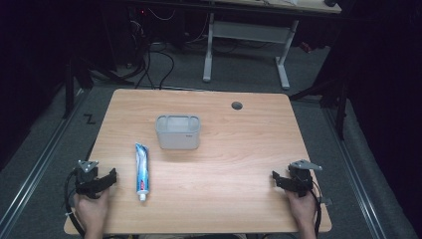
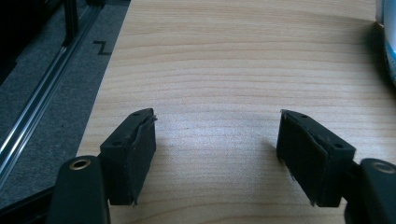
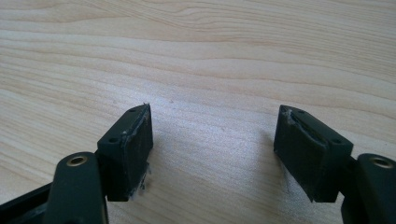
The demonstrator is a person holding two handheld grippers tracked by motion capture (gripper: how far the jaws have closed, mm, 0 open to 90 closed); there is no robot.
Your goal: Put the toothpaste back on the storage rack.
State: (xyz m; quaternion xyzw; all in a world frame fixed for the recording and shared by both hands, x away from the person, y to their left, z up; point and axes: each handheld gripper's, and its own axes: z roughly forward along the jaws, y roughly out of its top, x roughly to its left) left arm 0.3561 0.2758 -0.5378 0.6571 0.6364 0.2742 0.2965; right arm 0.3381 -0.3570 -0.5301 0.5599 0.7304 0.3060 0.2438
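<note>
Objects on the light wooden desk (image 1: 239,164) number two: one blue-and-white toothpaste tube with a white cap (image 1: 142,170) and one grey rectangular plastic container (image 1: 178,132). Two black two-jaw grippers rest at the desk's near edge, one by each near corner.

The grey container stands upright a little left of the desk's middle, towards the far edge. Its open top shows a pale inside split by a divider into compartments, and nothing can be made out in them from the high view.

The toothpaste tube lies flat on the desk, just near and left of the container and apart from it. Its long axis runs from the far edge towards the near edge, almost straight, with the white cap pointing at the near edge and the flat crimped end pointing towards the far edge.

The left gripper (image 1: 112,175) sits by the near left corner, near the tube but not touching it; its jaws stand wide apart over bare wood, holding nothing. The right gripper (image 1: 275,177) sits by the near right corner, well apart from both things, jaws likewise spread wide with only bare desk between them.
</note>
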